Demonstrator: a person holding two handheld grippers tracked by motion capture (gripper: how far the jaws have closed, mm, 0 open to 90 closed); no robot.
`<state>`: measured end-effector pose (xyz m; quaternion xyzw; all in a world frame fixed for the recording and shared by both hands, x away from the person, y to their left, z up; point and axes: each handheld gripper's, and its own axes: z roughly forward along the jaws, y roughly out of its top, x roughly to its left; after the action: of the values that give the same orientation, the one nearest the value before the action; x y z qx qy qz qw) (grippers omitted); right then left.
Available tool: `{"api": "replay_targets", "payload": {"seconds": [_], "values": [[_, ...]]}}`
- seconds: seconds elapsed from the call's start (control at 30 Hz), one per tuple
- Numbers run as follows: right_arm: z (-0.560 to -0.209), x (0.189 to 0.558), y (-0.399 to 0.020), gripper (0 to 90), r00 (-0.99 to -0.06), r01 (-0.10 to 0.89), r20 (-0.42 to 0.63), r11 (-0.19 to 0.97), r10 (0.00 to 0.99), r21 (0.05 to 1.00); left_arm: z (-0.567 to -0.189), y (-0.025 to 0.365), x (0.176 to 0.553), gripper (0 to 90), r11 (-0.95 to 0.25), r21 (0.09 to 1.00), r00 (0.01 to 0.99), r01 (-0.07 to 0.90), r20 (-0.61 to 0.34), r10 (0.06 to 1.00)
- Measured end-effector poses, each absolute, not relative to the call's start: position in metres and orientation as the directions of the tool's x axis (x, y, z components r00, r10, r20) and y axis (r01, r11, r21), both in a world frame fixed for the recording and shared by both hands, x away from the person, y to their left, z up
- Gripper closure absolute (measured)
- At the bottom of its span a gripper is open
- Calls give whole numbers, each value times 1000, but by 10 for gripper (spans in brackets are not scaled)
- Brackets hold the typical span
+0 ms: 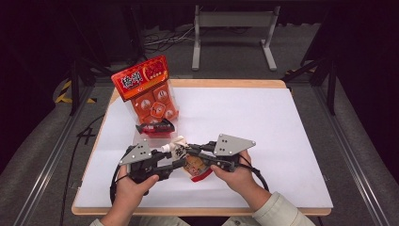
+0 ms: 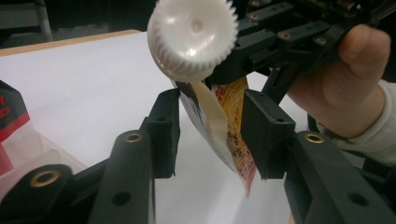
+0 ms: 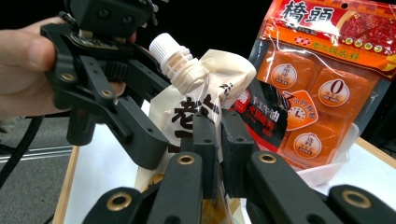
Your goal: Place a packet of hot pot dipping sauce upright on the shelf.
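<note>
Spout pouch (image 1: 184,155) is held up off the tabletop (image 1: 263,122), near its front edge, between my two tools. My right hand-held gripper (image 3: 218,140) has its jaws together, clamped on the pouch body just below the neck. White screw cap (image 2: 192,35) sits above and slightly left of my left hand-held gripper (image 2: 210,135); its jaws stand apart on either side of the pouch body, not pressing it as far as I can see. Behind, at the tabletop's far left, an orange snack bag (image 1: 147,89) stands upright.
</note>
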<state>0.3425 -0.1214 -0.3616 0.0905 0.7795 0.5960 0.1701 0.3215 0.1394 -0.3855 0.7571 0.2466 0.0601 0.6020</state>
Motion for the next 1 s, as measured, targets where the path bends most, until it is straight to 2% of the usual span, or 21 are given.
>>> {"api": "replay_targets", "payload": {"seconds": [0.1, 0.13, 0.17, 0.3, 0.57, 0.63, 0.7, 0.77, 0.9, 1.0], "values": [[-361, 342, -121, 864, -928, -62, -154, 269, 340, 961, -385, 142, 322, 710, -152, 940, 869, 305, -209, 449], [-361, 342, -121, 861, -930, -59, -150, 265, 336, 962, -386, 143, 322, 710, -145, 939, 868, 311, -218, 445], [-361, 342, -120, 856, -932, -55, -142, 257, 334, 965, -385, 145, 323, 766, -141, 939, 868, 313, -223, 443], [-361, 342, -120, 841, -937, -54, -134, 246, 323, 968, -385, 149, 323, 855, -131, 939, 869, 317, -232, 437], [-359, 341, -120, 790, -943, -54, -128, 239, 306, 969, -374, 154, 321, 893, -194, 941, 885, 277, -171, 433], [-358, 341, -121, 736, -944, -50, -122, 233, 306, 971, -370, 155, 321, 896, -207, 944, 893, 257, -150, 425], [-357, 341, -123, 597, -936, -47, -122, 228, 331, 973, -366, 156, 321, 898, -221, 944, 898, 245, -135, 419], [-357, 342, -125, 545, -931, -48, -124, 222, 344, 974, -363, 156, 323, 899, -238, 945, 905, 222, -109, 411], [-354, 342, -131, 383, -925, -52, -124, 202, 359, 978, -355, 157, 327, 900, -278, 939, 920, 201, -84, 383], [-351, 343, -139, 334, -926, -43, -109, 185, 362, 982, -348, 158, 331, 900, -306, 932, 926, 194, -71, 371]]}}
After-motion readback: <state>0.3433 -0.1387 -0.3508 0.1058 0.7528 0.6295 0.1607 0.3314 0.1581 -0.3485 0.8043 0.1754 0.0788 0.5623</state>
